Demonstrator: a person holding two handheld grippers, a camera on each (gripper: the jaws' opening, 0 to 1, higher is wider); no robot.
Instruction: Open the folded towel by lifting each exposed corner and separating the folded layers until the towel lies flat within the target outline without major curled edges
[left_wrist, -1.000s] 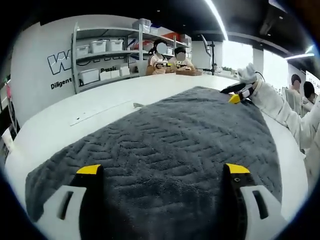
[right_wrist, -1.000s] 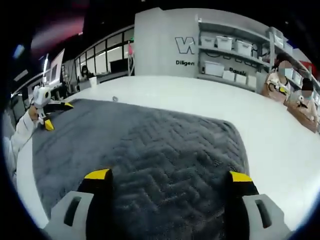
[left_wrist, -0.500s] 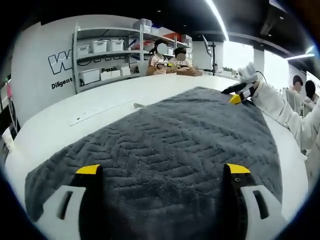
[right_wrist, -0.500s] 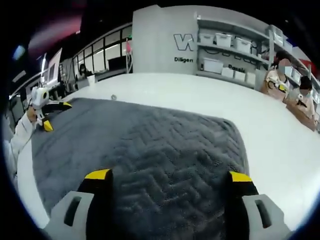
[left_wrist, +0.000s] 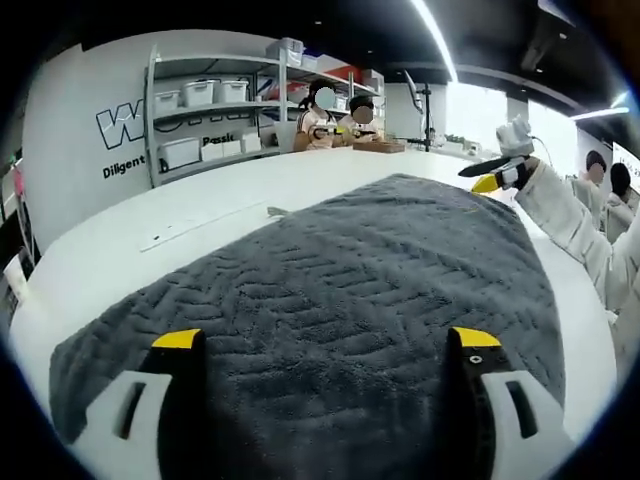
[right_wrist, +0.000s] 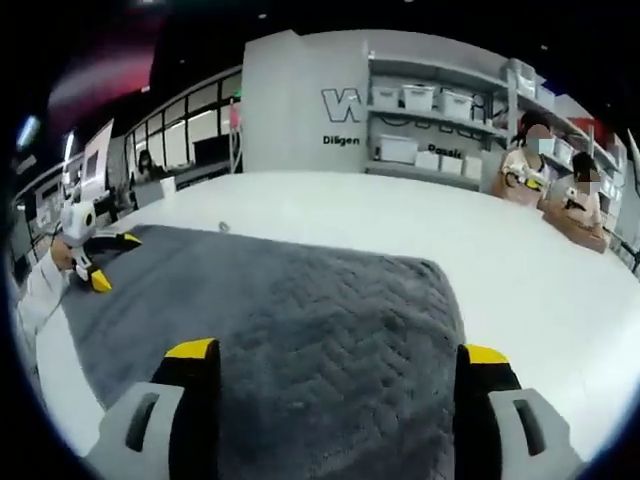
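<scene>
Item: grey towel, lying spread on the white counter, its long axis running from one set of tongs to the other.

Left tongs: jaws standing spread, holding nothing, hovering over the towel's near end.

Right tongs: likewise spread and empty, hanging over the opposite end; in the left gripper view they are sitting raised just beyond the far corner.

Each hand is nearest its own end.

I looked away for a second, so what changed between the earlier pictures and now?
The right gripper lifted off the far edge of the grey towel, jaws open. The left gripper stayed low over its end, also open. The towel lay spread on the white table throughout.
</scene>
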